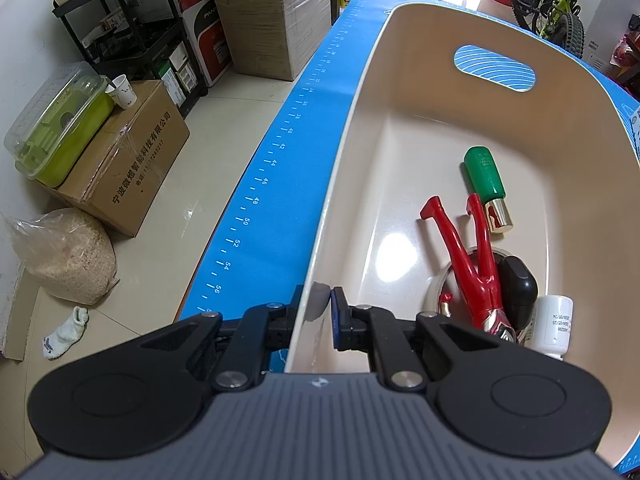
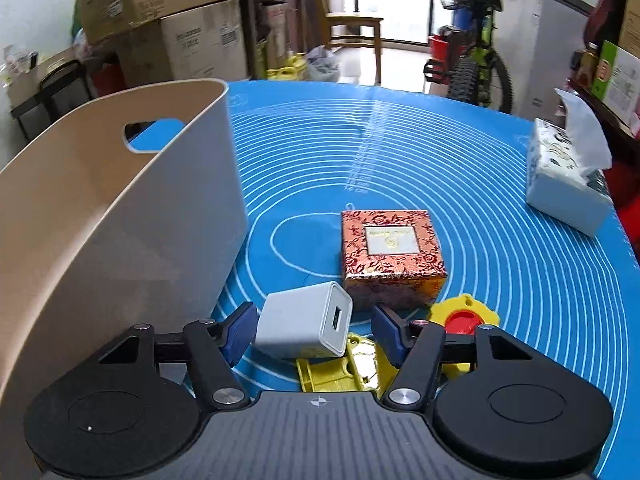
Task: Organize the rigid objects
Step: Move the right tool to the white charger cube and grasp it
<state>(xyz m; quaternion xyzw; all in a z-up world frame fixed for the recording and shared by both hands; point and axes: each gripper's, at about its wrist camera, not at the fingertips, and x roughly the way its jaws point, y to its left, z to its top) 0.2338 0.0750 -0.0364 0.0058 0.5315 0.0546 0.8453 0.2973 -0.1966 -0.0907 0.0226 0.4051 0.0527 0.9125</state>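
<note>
Pick step: right gripper (image 2: 312, 330) spread around charger (image 2: 304, 326), not yet pinching, beside bin (image 2: 120, 216) at mat's near edge. Left gripper (image 1: 322, 312) clamps bin rim. Next: squeeze, lift.

Bin wall (image 2: 120, 220) blocks left — open mat (image 2: 500, 240) right

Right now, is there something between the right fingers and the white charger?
Nothing visible. The white charger already sits between the open right fingers, atop a yellow toy. The patterned box stands just behind it, not in the way.
</note>
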